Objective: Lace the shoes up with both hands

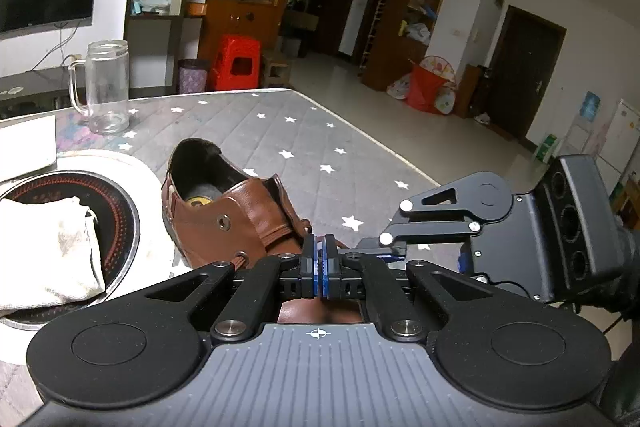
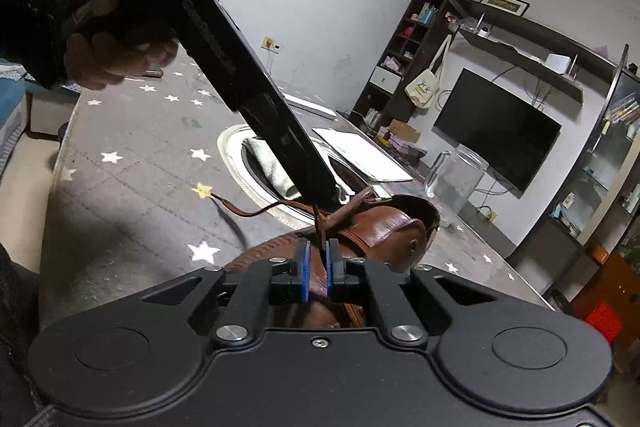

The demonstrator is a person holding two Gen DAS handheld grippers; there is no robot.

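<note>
While both tools pinch lace [image 2: 320, 229] — brown leather shoe [image 1: 236, 223] | unlaced

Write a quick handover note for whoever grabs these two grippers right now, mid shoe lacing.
Left gripper: shut, apparently pinching the thin brown lace over the shoe's throat.
Right gripper: slightly open, the same lace running between its blue pads, not clamped.
Brown leather shoe sits on the grey star-patterned table cover; one lace end trails loose on the cover.
Done: lace picked up. Left: threading and tying.
</note>
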